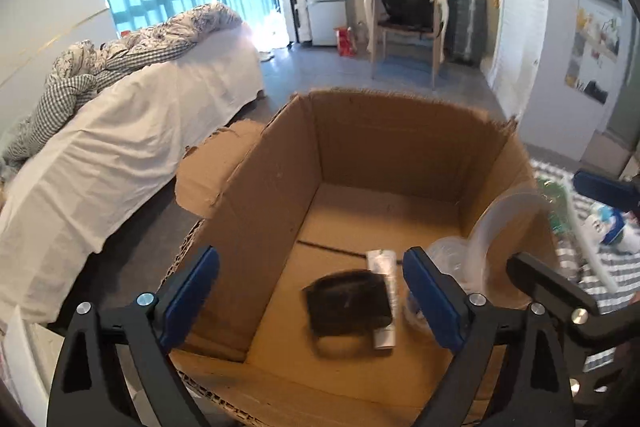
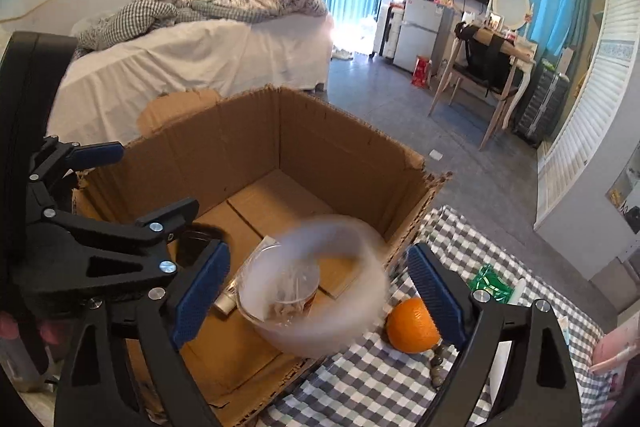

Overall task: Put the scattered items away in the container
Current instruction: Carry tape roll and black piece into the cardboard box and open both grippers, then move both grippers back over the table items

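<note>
An open cardboard box stands in front of me. On its floor lie a black wallet, a white tube and a clear cup. My left gripper is open and empty above the box; it also shows in the right wrist view. My right gripper is open. A clear round plastic tub, blurred by motion, is in the air between its fingers over the box's right edge, free of both pads; it also shows in the left wrist view. An orange lies on the checked cloth.
A green packet and dark beads lie on the cloth beside the orange. More small items lie on the cloth right of the box. A bed stands to the left, a chair and desk further back.
</note>
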Motion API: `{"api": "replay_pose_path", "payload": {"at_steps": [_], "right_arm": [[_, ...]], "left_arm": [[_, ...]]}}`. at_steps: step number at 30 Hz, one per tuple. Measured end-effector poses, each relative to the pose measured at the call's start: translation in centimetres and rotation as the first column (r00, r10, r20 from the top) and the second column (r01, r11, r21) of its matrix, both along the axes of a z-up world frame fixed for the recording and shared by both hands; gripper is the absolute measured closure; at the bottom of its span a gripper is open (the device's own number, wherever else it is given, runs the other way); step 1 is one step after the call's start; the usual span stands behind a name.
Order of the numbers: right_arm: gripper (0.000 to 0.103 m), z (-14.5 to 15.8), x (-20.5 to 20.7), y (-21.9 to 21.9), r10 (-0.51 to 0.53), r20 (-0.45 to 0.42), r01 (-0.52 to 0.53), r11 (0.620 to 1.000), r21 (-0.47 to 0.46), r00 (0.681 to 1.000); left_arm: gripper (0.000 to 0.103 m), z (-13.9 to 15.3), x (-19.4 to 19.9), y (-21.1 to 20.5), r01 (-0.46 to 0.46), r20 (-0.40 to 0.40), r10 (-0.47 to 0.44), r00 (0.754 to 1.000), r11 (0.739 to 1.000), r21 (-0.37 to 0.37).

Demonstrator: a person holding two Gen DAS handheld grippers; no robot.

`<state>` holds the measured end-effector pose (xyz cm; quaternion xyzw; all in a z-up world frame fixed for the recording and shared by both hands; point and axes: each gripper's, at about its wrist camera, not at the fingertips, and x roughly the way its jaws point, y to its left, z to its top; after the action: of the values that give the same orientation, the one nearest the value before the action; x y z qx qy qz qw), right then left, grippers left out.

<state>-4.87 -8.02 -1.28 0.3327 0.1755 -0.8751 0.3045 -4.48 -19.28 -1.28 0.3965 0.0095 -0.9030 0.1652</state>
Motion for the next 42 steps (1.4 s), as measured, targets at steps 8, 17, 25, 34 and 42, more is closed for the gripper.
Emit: {"api": "replay_pose_path", "payload": {"at_steps": [8, 17, 25, 34, 42], "right_arm": [[0.013, 1.7, 0.9, 2.4, -0.027, -0.041, 0.026, 0.999, -0.04, 0.999], [0.012, 4.1, 1.6, 10.4, -0.167, -0.092, 0.154, 0.979, -0.137, 0.982], [0.011, 2.6, 0.1, 20.8, -0.359, -0.046, 0.352, 0.928, -0.122, 0.932], [0.012, -2.8, -0.2, 29.2, -0.438, 0.054, 0.439, 0.898, -0.003, 0.897], [0.014, -6.9, -0.8, 27.5, -0.358, 0.109, 0.355, 0.934, 0.045, 0.927]], "left_arm": [[0.003, 1.5, 0.2, 1.7, 0.024, -0.023, -0.024, 0.999, 0.999, -0.024], [0.001, 3.7, 0.9, 6.8, 0.117, -0.091, -0.119, 0.989, 0.993, -0.035], [0.0, 3.2, -0.6, 13.3, 0.236, -0.087, -0.236, 0.968, 0.972, -0.015], [0.0, -1.3, -3.1, 20.7, 0.39, -0.026, -0.389, 0.921, 0.92, 0.04], [0.0, -5.6, -4.1, 23.6, 0.42, 0.042, -0.42, 0.907, 0.907, -0.006]]}}
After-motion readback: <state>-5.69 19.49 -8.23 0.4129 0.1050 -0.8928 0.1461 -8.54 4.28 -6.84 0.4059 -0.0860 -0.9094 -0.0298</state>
